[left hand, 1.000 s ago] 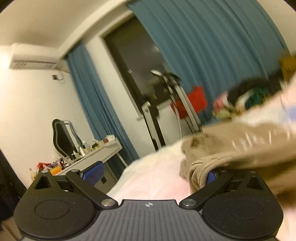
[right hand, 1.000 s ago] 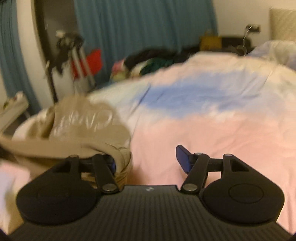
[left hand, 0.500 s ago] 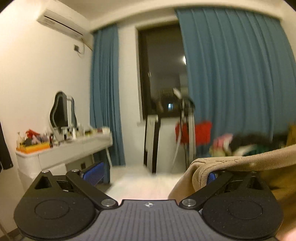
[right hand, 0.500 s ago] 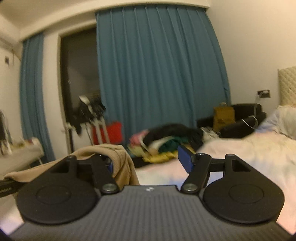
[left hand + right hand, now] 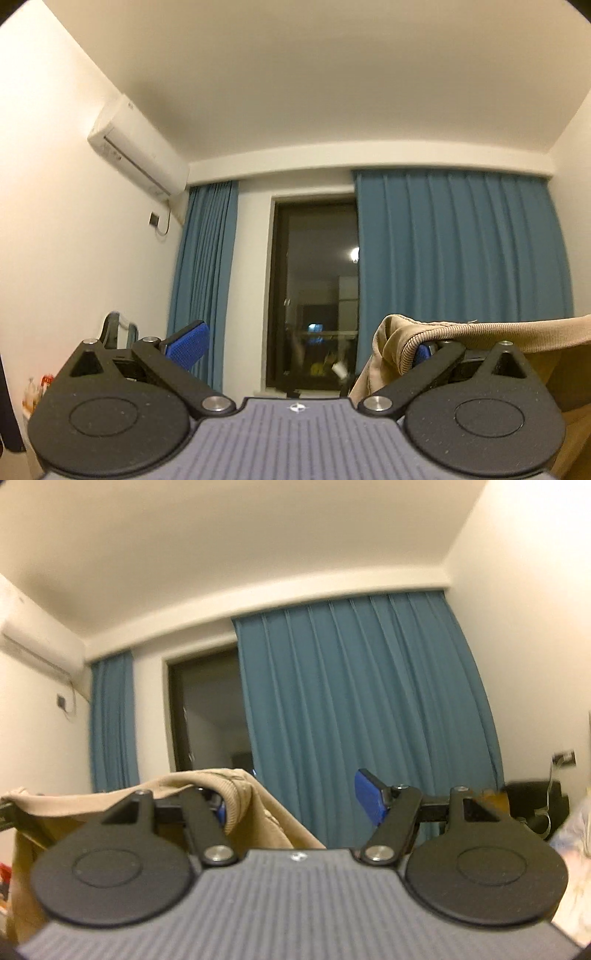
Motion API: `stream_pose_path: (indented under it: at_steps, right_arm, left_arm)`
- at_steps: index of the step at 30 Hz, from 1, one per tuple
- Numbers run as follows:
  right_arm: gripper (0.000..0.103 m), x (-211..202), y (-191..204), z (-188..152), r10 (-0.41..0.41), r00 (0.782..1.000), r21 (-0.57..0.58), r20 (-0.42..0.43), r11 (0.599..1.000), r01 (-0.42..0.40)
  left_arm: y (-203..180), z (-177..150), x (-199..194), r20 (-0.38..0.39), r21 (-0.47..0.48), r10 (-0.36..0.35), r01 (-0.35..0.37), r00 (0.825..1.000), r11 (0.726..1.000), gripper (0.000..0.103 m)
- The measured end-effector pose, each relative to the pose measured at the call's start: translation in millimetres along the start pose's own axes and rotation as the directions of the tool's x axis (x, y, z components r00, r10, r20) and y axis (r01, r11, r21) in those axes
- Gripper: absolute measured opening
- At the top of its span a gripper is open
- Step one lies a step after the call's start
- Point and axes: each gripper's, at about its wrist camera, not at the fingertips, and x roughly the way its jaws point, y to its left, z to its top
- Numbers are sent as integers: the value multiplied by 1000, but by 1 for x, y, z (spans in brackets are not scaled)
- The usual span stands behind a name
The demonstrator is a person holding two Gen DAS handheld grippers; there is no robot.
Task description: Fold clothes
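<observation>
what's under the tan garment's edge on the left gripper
The tan garment drapes over the left gripper's right finger; only a bit of its blue pad peeks out. The fingertip is covered. The opposite finger is bare.

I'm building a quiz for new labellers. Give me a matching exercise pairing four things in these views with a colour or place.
Things:
1. garment
2. curtains
3. air conditioner
4. window

Descriptions:
A. blue
B. dark
C. white, high on the wall
D. beige

Pairs: 1-D, 2-A, 3-C, 4-B.
</observation>
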Motion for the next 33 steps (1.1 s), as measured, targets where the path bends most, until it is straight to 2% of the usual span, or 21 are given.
stream_pose_path:
  at_steps: [3, 5, 8, 10, 13, 16, 21, 24, 26, 28, 31, 33]
  right_arm:
    - [68, -17, 5, 34, 30, 999, 13, 29, 999, -30]
    - [68, -23, 7, 45, 25, 999, -8, 29, 1000, -25]
    - [68, -17, 7, 40, -10, 1000, -58, -7, 998, 10]
    - [68, -4, 5, 27, -40, 998, -92, -42, 995, 36]
    - [68, 32, -9, -15, -82, 987, -108, -139, 992, 67]
    - [68, 79, -22, -62, -120, 969, -103, -217, 990, 100]
    - [68, 184, -45, -148, -174, 953, -109, -247, 983, 151]
    - [68, 251, -62, -216, -217, 944, -154, -250, 971, 183]
    - [68, 295, -82, -265, -241, 931, -182, -274, 964, 196]
    - [67, 337, -106, -325, -261, 904, -208, -340, 958, 198]
    - [67, 383, -137, -412, -254, 833, -211, -491, 963, 170]
    - [66, 403, -155, -465, -229, 769, -203, -596, 970, 132]
  left_arm:
    - [5, 35, -13, 16, -10, -8, 8, 1000, 1000, 103]
    - [5, 40, -8, -39, -22, -41, 40, 998, 999, 103]
    - [4, 46, -1, -123, -42, -93, 88, 988, 995, 103]
    - [1, 27, 21, -179, -44, -123, 117, 976, 992, 103]
    - [-15, -21, 58, -252, -34, -141, 137, 957, 990, 103]
    - [-33, -80, 117, -320, -42, -146, 140, 936, 989, 103]
    - [-83, -185, 219, -364, -34, -100, 94, 926, 995, 103]
    - [-120, -259, 296, -395, -32, -76, 69, 916, 997, 103]
    - [-141, -322, 350, -440, -39, -78, 67, 894, 997, 103]
    - [-163, -397, 394, -505, -36, -80, 72, 859, 997, 103]
    - [-182, -494, 436, -620, -22, -80, 85, 780, 996, 101]
    - [-190, -552, 453, -684, 1, -70, 97, 727, 995, 99]
